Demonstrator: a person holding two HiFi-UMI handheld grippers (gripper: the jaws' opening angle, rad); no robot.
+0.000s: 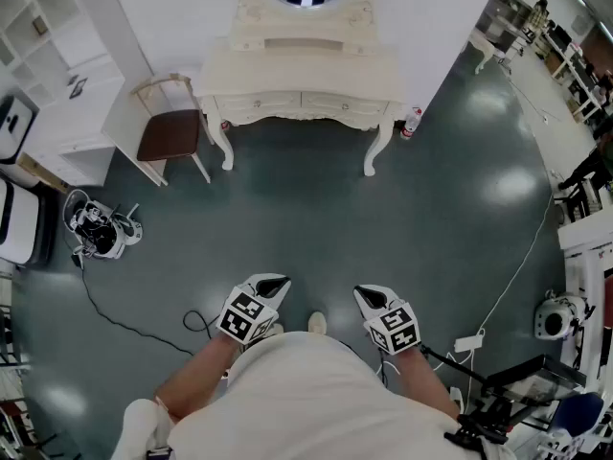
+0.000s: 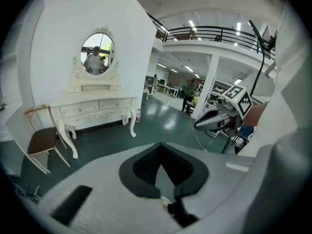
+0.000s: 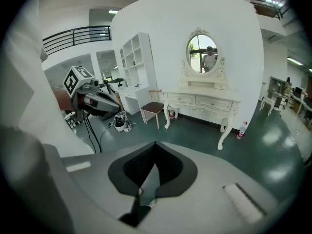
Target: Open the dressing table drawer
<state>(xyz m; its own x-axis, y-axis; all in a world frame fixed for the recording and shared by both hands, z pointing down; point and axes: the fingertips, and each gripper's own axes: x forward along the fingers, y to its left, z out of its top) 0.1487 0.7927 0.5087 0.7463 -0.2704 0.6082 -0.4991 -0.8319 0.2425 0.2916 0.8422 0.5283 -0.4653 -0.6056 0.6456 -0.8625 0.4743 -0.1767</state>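
Observation:
The white dressing table (image 1: 302, 75) with an oval mirror stands against the far wall, across a stretch of dark floor. Its two front drawers (image 1: 299, 102) look closed. The table also shows in the left gripper view (image 2: 97, 108) and in the right gripper view (image 3: 202, 101), small and far off. My left gripper (image 1: 276, 284) and right gripper (image 1: 367, 297) are held close to my body, side by side, pointing toward the table. Both are shut with nothing between the jaws (image 2: 161, 147) (image 3: 156, 146). Neither is near the drawers.
A chair with a brown seat (image 1: 170, 132) stands left of the table, next to a white shelf unit (image 1: 57, 75). A small device with a cable (image 1: 96, 230) lies on the floor at left. A bottle (image 1: 412, 123) stands by the table's right leg. Equipment and cables (image 1: 560, 319) crowd the right side.

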